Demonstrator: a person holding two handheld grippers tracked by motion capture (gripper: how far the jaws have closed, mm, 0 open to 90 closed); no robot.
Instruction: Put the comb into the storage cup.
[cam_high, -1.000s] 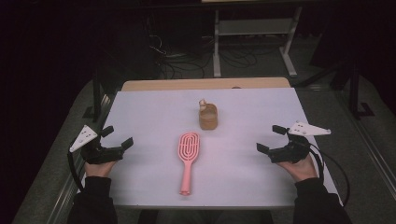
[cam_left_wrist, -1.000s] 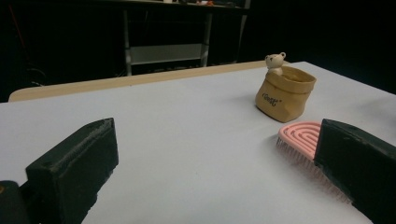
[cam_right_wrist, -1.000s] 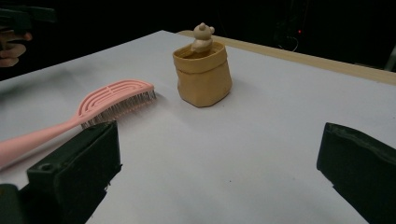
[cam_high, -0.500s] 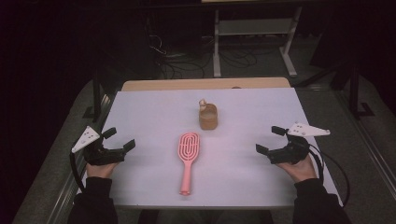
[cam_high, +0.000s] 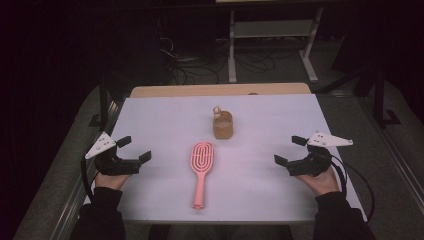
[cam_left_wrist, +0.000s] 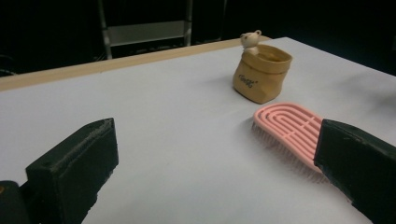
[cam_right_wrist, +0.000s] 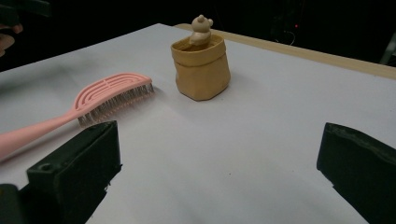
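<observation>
My left tool (cam_high: 135, 149): jaws spread wide, nothing between them, held at the left edge of the desk (cam_high: 165, 115). My right tool (cam_high: 290, 151): jaws likewise wide apart, gripping nothing, at the desk's right side. Pink hairbrush (cam_high: 201, 169): lies flat on the desk between the two tools, apart from both, bristles down, handle toward me. Tan pouch-shaped pot (cam_high: 222, 125): upright just beyond the brush head, not touching it. Small bear figure (cam_high: 217, 110): perched at the pot's far rim.
</observation>
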